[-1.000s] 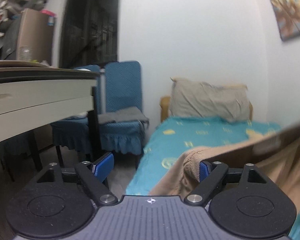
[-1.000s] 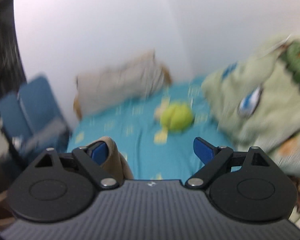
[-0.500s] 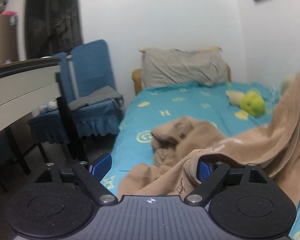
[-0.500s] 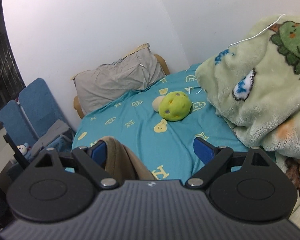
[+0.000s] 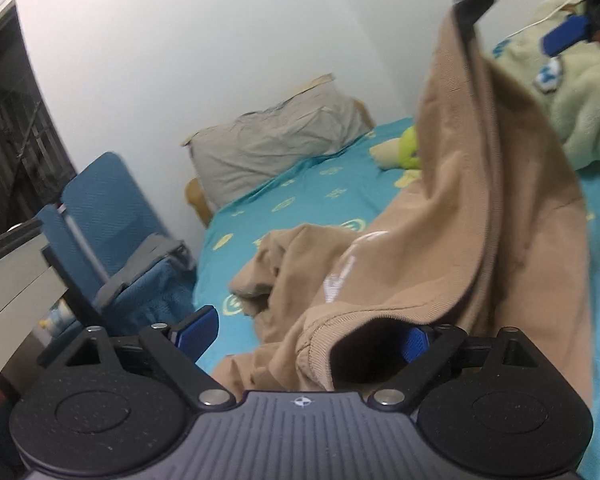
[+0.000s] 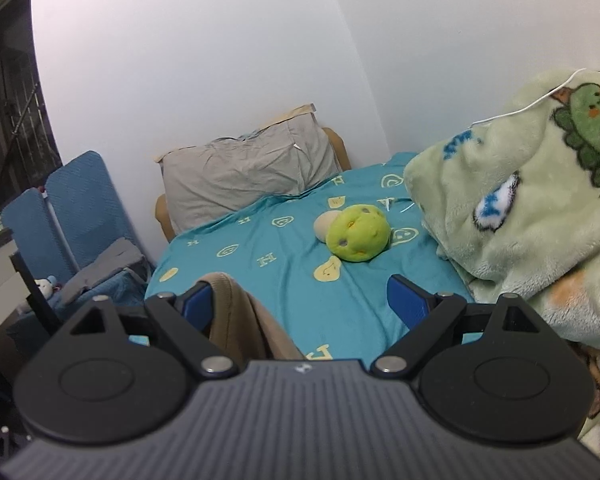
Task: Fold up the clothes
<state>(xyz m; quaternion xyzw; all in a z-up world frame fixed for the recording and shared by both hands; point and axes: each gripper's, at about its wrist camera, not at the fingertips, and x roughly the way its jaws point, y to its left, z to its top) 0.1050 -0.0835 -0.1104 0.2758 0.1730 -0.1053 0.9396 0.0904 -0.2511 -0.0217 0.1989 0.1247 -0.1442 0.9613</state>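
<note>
Tan garment draped between two wide-set grippers, over bed

Tan knit garment (image 5: 432,240) hangs in a sheet above the teal bedsheet (image 6: 284,248). Its lower folds rest bunched on the sheet; a ribbed hem edge lies over the right finger of the left gripper (image 5: 306,330). Left gripper fingers stand wide apart; cloth hooked on one blue pad (image 5: 414,342), other pad bare. Not pinched.

Right gripper (image 6: 300,300): fingers also spread wide. A ribbed fold of the garment lies against the inner side of its left pad (image 6: 198,304); right pad clear of cloth. In the left wrist view this gripper appears at top right, with the garment hanging from it.

Writing: bedsheet print shows yellow letters "H" and "F" among round and pear-shaped motifs. Blue lettering on the green fleece blanket (image 6: 520,200) is unreadable; a green dinosaur figure is printed on it.

Also on bed: grey pillow (image 6: 248,176) at the headboard, green plush toy (image 6: 358,238) beside the blanket. Blue chair (image 6: 80,216) left of bed.
</note>
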